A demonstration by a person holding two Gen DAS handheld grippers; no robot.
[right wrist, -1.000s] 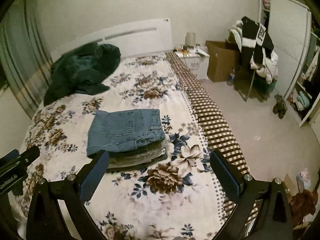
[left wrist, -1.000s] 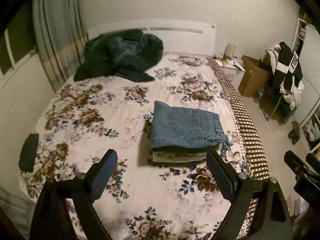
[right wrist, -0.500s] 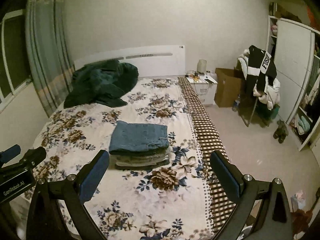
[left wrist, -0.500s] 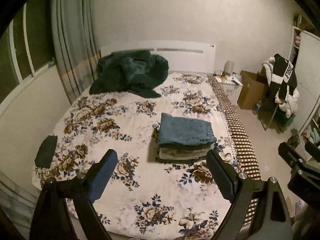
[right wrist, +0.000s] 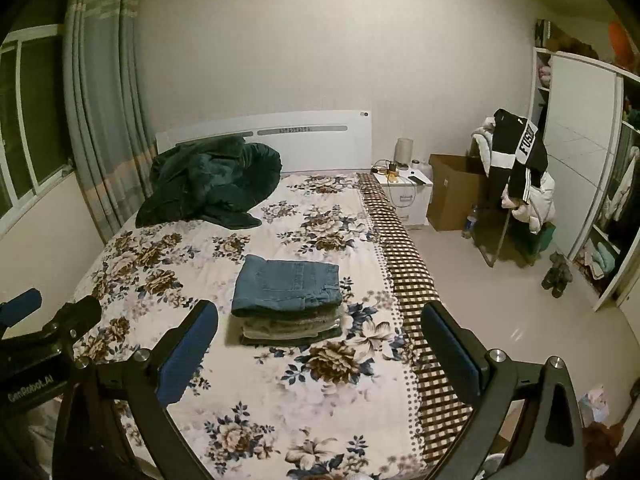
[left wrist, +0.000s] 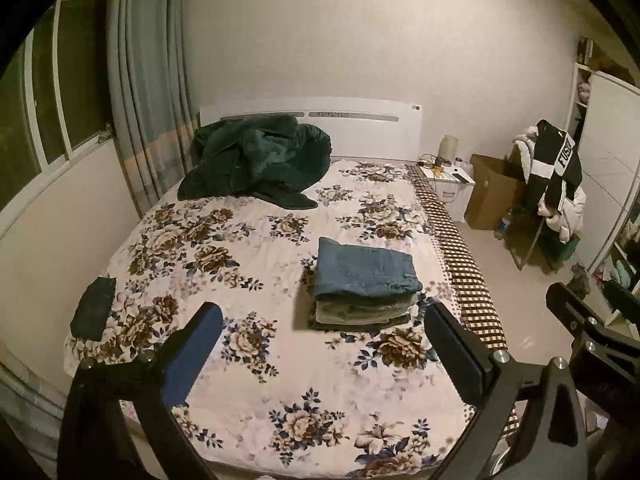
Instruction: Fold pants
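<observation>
Folded jeans [right wrist: 287, 282] top a stack on the floral bed [right wrist: 280, 400]; right gripper [right wrist: 320, 348] jaws spread, empty.

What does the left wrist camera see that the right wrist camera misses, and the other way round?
Only the left wrist view shows the small dark cloth lying at the bed's left edge, and the right gripper poking in from the side. Only the right wrist view shows the orange object on top of the wardrobe, and the left gripper. Both show the stack of folded pants on the floral bed, the green blanket by the headboard, and open, empty grippers.
</observation>
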